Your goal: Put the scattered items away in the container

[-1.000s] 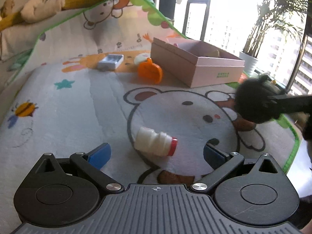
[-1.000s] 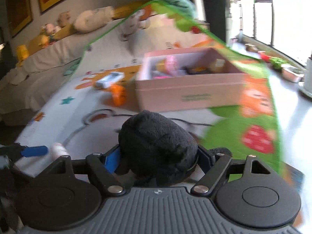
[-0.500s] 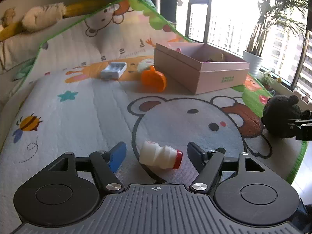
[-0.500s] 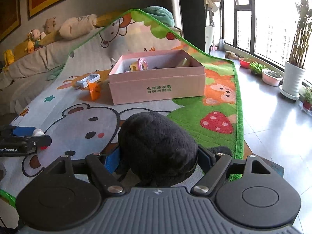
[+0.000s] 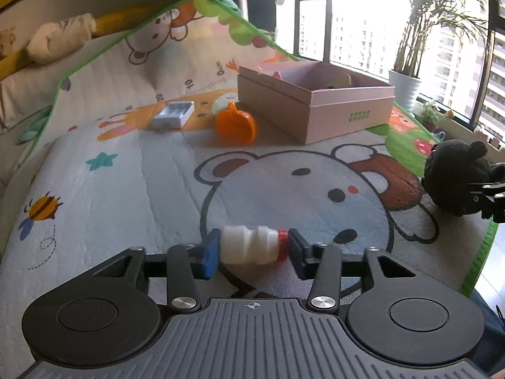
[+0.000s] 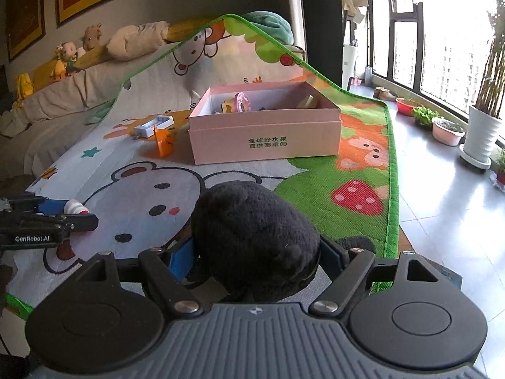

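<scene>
My left gripper (image 5: 251,249) is shut on a small white bottle with a red cap (image 5: 249,249), lying sideways on the bear play mat; it also shows in the right wrist view (image 6: 74,207). My right gripper (image 6: 255,252) is shut on a black plush toy (image 6: 252,240), seen from the left wrist view (image 5: 454,177) at the mat's right edge. The open pink box (image 6: 265,126) (image 5: 315,101) stands further back and holds several small toys. An orange pumpkin-shaped toy (image 5: 235,124) (image 6: 164,142) and a white battery case (image 5: 173,115) (image 6: 153,125) lie left of the box.
The play mat (image 5: 126,189) runs up a sofa at the back, with plush toys (image 6: 79,50) on it. Its green border (image 6: 391,189) ends at tiled floor on the right, where plant pots (image 6: 479,135) stand by the windows.
My left gripper moved forward and closed its jaws on the white bottle. My right gripper with the black plush swung to face the pink box and has steadied.
</scene>
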Tool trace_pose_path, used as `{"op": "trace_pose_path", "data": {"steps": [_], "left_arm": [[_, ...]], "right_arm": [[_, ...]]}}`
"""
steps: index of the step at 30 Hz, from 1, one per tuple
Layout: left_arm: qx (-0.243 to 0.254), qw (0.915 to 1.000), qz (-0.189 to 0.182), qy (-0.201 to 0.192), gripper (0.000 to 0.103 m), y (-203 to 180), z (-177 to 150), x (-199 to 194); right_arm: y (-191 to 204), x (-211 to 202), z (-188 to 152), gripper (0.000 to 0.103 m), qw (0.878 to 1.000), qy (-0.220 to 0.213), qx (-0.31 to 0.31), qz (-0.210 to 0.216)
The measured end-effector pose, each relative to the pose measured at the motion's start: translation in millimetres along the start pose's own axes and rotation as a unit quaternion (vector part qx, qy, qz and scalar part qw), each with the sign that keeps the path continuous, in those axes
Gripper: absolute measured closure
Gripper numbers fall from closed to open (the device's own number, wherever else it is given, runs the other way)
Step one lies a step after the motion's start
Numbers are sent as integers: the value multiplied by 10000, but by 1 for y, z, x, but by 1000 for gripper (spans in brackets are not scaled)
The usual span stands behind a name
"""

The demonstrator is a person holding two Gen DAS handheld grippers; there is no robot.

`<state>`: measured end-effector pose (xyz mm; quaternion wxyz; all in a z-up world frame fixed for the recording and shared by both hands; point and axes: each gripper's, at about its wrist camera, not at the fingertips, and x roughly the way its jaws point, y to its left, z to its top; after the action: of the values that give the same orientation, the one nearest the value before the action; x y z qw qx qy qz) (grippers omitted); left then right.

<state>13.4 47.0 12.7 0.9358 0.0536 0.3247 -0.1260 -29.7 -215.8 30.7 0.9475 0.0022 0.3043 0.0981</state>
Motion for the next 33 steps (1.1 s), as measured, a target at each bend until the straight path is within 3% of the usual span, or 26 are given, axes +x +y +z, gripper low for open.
{"op": "trace_pose_path", "data": {"steps": [9,17,21,27,29,31,33], "left_arm": [[422,9981,-172,-418,55,-33,7,-29],[768,9931,-328,-821,55,-59,40,-33],[1043,9864,-367,-1218,55,-65,82,-18],[1016,9769,-492,-1815,54,-66,155,24],[912,9786,-610,-1739,42,-61,181,48],[534,9848,-739,-1478,6,-48,199,72],[107,9889,-765,-1270,5,-30,201,81]], "right_arm": [[-2,-24,0,23,9995,-192,-221,71],[-34,-33,21,23,9979,-25,334,550],[-51,-24,63,23,9955,-246,484,778],[-74,15,163,23,9838,-904,1084,1103],[-75,39,198,14,9828,-931,1103,1156],[-77,57,219,11,9837,-941,1217,929],[-81,65,226,8,9839,-945,1279,822]]}}
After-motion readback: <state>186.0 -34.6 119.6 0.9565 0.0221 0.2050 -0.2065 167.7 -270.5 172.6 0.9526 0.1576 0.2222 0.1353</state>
